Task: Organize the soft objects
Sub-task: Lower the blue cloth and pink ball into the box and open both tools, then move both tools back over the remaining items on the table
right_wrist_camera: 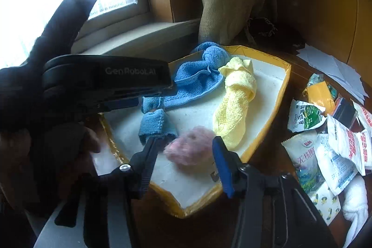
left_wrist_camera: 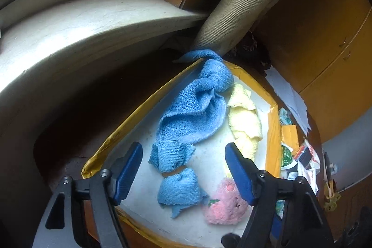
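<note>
"GenRobot.AI" on left gripper (right_wrist_camera: 148, 98), "无核" on packet (right_wrist_camera: 307, 160)

A home: curtain (left_wrist_camera: 244, 4) by a windowsill (left_wrist_camera: 93, 22), wooden cabinets (left_wrist_camera: 325, 38).

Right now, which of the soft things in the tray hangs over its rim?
The blue towel: its knotted far end drapes over the tray edge, while the yellow cloth and pink plush lie wholly inside.

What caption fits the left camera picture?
Open left gripper hovers over blue cloth in tray.
</note>
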Available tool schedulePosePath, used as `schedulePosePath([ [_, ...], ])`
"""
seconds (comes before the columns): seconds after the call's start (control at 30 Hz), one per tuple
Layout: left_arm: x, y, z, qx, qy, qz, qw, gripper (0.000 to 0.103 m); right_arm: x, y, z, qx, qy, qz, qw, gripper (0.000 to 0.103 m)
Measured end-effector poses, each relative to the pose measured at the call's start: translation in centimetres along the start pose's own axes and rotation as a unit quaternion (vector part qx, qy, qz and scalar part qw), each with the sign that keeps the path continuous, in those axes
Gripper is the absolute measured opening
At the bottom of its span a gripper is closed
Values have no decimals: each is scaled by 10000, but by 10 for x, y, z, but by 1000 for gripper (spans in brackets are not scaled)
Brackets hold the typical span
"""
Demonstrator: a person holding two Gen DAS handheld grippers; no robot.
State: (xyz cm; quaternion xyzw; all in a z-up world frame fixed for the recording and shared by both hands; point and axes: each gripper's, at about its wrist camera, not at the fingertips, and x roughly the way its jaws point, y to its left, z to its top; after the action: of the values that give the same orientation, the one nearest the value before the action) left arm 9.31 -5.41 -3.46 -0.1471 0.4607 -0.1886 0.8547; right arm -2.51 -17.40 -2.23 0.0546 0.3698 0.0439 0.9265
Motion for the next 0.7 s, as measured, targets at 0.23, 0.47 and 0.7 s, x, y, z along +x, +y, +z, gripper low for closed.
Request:
schedulePosePath([
  [0.23,-26,-20,-22,159,-129,169,9996,84,-57,-49,-37,677,-455,914,9925,60],
  [0.47,-57,-89,-66,888,-610,118,9941,84,-98,-101,-79,1263,-554,747,9876,61],
  [0.7,-42,-168,-110,1940,-20,-388,9802,84,-111,-125,-125,1427,-360,1034,9837,61],
])
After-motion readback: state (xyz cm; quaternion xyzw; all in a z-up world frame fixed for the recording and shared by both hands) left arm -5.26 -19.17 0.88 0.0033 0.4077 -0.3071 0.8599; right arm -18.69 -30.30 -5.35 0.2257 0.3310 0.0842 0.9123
